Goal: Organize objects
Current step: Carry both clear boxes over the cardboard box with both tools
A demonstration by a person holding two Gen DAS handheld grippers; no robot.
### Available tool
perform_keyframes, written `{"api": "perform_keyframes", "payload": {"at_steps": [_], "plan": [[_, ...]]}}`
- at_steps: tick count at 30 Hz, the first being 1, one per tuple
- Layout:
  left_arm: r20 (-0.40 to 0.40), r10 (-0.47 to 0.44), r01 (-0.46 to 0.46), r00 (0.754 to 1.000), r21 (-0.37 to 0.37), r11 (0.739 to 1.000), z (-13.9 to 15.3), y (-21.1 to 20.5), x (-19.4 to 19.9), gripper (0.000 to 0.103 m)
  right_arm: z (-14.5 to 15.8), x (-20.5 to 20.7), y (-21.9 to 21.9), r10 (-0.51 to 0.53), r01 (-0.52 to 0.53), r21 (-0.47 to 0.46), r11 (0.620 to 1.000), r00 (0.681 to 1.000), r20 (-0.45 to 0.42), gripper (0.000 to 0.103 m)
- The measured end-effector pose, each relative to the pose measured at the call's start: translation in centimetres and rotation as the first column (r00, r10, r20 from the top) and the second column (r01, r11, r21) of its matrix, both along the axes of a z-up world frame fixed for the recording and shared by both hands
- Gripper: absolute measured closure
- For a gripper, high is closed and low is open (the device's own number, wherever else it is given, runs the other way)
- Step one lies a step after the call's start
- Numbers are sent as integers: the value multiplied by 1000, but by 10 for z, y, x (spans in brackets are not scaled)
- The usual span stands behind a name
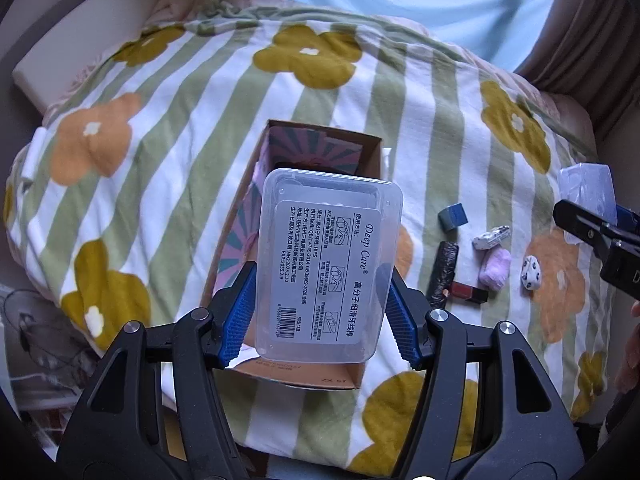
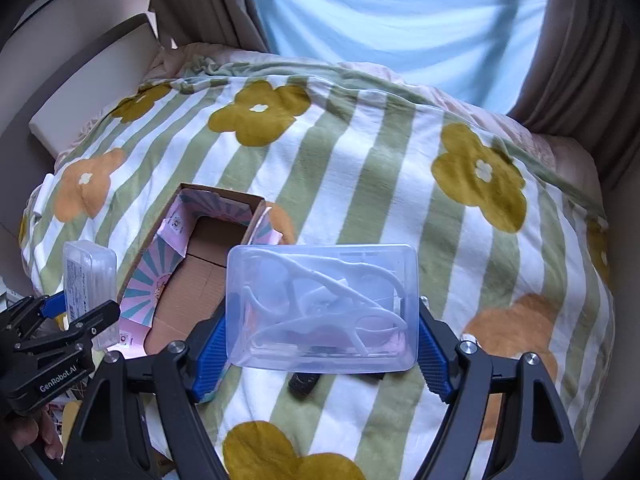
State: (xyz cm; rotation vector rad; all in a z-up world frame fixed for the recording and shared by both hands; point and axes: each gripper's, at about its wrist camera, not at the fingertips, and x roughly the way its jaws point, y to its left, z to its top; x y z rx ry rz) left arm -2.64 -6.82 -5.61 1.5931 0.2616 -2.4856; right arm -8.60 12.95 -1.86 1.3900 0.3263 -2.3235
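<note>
Clear plastic boxes are up in the air over the bed (image 1: 224, 92), one in each gripper. The left gripper (image 1: 320, 312) has its jaws closed on the labelled box (image 1: 328, 264), right above the open cardboard box (image 1: 280, 152). The right gripper (image 2: 320, 344) has its jaws closed on the floss box (image 2: 322, 304), just beside that cardboard box (image 2: 208, 276). Both plastic boxes are smooth and slippery, so I think one could slide out and drop on the soft bed. The left one is tall and held only near its bottom, so it might tip. The floss box is see-through with white floss picks inside. Small things, like a pink lump (image 1: 495, 274) and a red stick (image 1: 468, 292), lie loose on the blanket and could get knocked.
</note>
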Motion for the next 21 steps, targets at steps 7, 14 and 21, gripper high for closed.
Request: {"api": "perform_keyframes", "payload": {"at_steps": [7,14,21], "plan": [[59,111,-112,992,30,993,-32,-30,0,46,-19,-29,-66,191,-192,36,981,981,24,27],[138,193,-204,971,67,977,-81,-43,-5,46,-62,-51,-142,387,-392,68,918,919,73,27],[212,230,-251,950,80,965,-123,-46,-16,46,-120,-62,-203,514,-531,66,845,840,177,27]]}}
